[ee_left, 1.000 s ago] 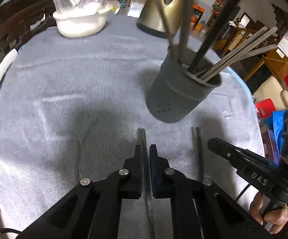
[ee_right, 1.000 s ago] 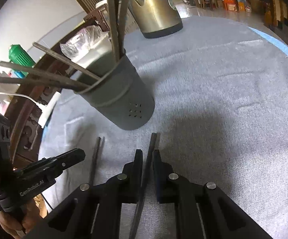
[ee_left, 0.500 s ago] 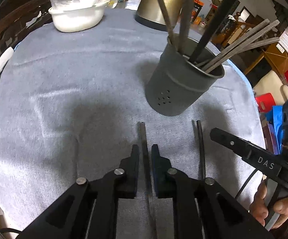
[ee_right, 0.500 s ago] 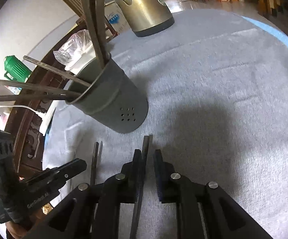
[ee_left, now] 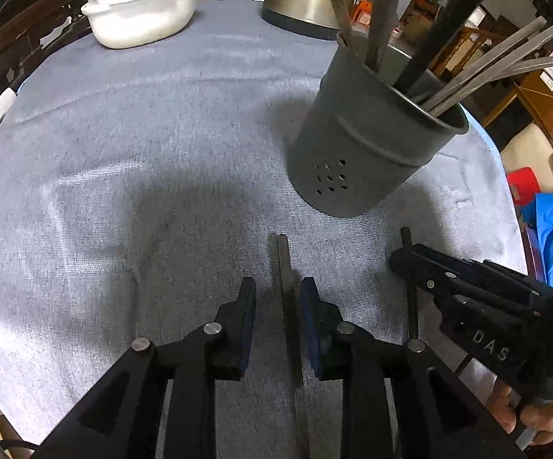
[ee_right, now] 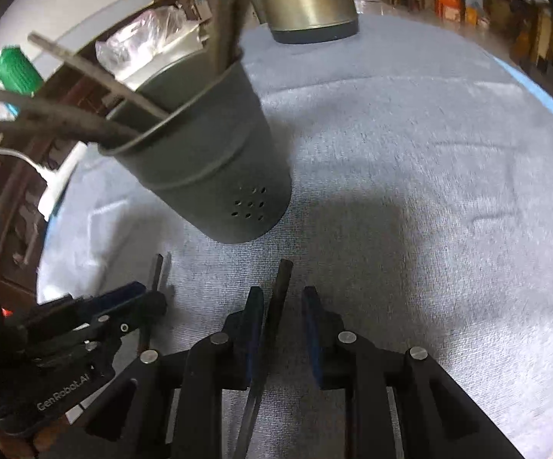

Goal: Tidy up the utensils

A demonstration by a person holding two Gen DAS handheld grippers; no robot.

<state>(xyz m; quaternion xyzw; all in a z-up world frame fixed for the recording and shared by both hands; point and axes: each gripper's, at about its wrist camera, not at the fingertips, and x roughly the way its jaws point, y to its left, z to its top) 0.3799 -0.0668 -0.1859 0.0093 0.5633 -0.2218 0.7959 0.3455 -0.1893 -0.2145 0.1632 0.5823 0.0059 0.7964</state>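
Utensils are what we are sorting: most of them stand bundled in the grey holder (ee_left: 368, 153), their handles fanning out over its rim. Two more lie flat on the counter (ee_left: 123, 145), which is covered with a blue-grey cloth.

Our left tool (ee_left: 278, 302) has its fingers apart, with a visible gap on each side of the first loose utensil (ee_left: 285, 264). That flat metal handle runs straight forward between the fingers and ends just short of the holder's base. The holder sits ahead and slightly right of this tool, with a cluster of small holes low on its wall.

Our right tool (ee_right: 282, 310) is likewise spread, and the second loose utensil (ee_right: 281, 287) lies between its fingers, closer to the left finger; we cannot tell whether it touches. From this tool the holder stands ahead and to the left.

Each tool appears in the other's view: the right one comes in from the right side of the left tool, over the second utensil's handle.

Farther ahead, beyond the holder, we see a metal kettle (ee_left: 307, 4). Ahead and left of the left tool is a white bowl (ee_left: 142, 15) with clear plastic over it.
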